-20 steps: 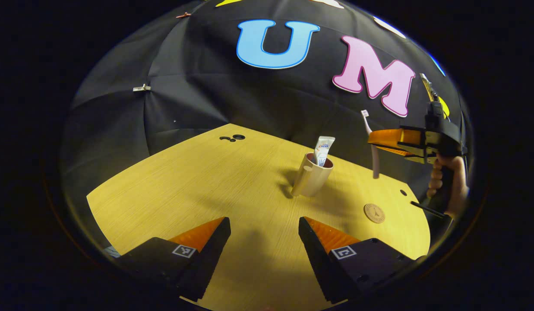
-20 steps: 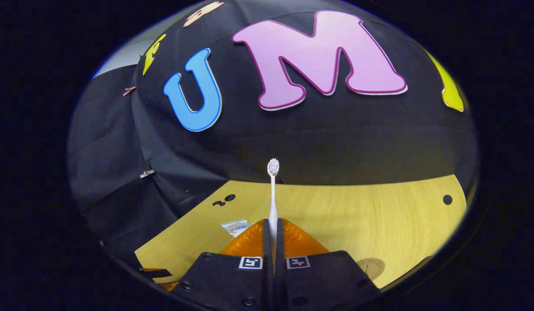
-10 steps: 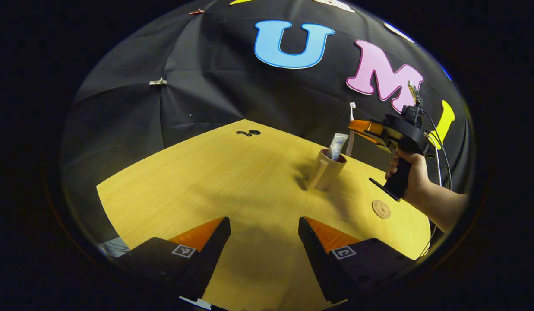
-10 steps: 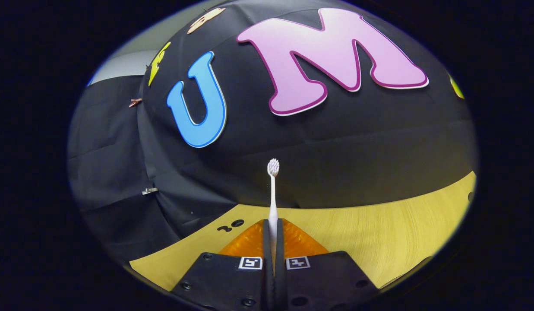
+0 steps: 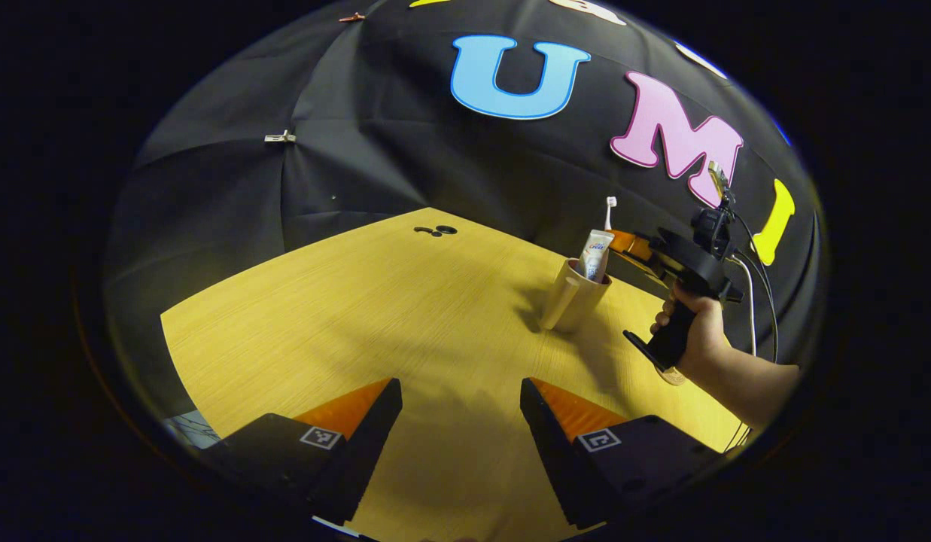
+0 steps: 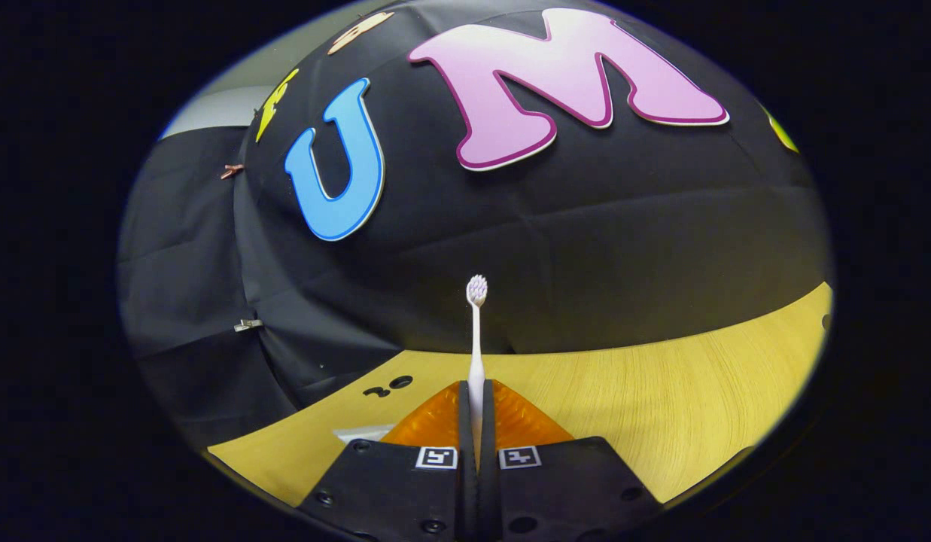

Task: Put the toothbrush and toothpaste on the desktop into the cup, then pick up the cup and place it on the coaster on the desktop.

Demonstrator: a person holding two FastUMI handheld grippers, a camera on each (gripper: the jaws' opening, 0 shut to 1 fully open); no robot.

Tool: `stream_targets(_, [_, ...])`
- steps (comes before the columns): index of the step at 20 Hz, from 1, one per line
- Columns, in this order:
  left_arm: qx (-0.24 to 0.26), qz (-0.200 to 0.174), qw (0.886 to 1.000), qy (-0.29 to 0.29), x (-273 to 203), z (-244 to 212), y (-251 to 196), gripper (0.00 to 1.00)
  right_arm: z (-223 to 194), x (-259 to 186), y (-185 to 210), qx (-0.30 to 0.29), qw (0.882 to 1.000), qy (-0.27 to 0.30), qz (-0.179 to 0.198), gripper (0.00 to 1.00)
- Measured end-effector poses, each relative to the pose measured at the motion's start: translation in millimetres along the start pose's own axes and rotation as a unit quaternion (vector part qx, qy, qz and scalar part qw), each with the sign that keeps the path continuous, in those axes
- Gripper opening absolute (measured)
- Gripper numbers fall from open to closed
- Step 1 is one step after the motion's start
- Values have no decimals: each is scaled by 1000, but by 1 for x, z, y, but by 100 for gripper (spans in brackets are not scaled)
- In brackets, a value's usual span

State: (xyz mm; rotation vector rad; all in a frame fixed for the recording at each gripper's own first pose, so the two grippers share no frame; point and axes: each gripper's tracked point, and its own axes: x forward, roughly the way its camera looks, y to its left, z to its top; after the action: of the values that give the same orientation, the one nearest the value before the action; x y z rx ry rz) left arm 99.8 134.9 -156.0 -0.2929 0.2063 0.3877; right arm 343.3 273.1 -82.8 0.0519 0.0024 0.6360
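Note:
A beige cup (image 5: pixel 573 299) stands on the wooden desktop (image 5: pixel 375 316) with the toothpaste tube (image 5: pixel 594 256) upright in it. My right gripper (image 5: pixel 620 240), held by a hand (image 5: pixel 695 339), hovers just behind the cup's rim and is shut on the white toothbrush (image 5: pixel 609 205). The bristle head points up, while the lower end is hidden behind the tube. In the right gripper view the toothbrush (image 6: pixel 476 331) stands straight between my shut right gripper (image 6: pixel 476 391), with the tube's top (image 6: pixel 360 433) peeking at the lower left. My left gripper (image 5: pixel 461 399) is open and low over the desktop, well short of the cup.
The round coaster (image 5: pixel 673 377) lies right of the cup, mostly covered by the hand. Small dark holes (image 5: pixel 435 230) mark the desktop's far corner, and the black cloth wall (image 5: pixel 405 150) rises right behind the desktop's far edges.
The right gripper has carried the toothbrush leftward and down to the cup. The hand now covers most of the coaster. My left gripper stays open and has shifted only slightly.

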Motion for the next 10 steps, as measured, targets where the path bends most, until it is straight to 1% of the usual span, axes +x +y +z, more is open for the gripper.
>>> stream_targets(1, [0, 1, 1000, 3, 0, -3, 1, 98, -4, -2, 0, -6, 1000, 3, -1, 5])
stream_targets(3, [1, 0, 1000, 6, -1, -7, 2, 98, -9, -10, 1, -18, 1000, 7, -2, 9])
stream_targets(4, [3, 0, 1000, 7, -1, -7, 3, 98, -9, -14, 0, -27, 1000, 4, -4, 10])
stream_targets(5, [5, 0, 1000, 9, 1, -10, 3, 98, -9, -19, -1, -30, 1000, 3, -7, 34])
stream_targets(6, [8, -1, 1000, 9, 4, -10, 1, 98, -11, -24, -6, -26, 1000, 9, -14, 21])
stream_targets(9, [31, -9, 999, -4, 12, 2, -13, 98, 1, -45, -25, -4, 999, 11, -35, 100])
stream_targets(10, [37, -18, 999, -10, 15, 9, -19, 97, 7, -51, -35, -5, 999, 8, -46, 99])
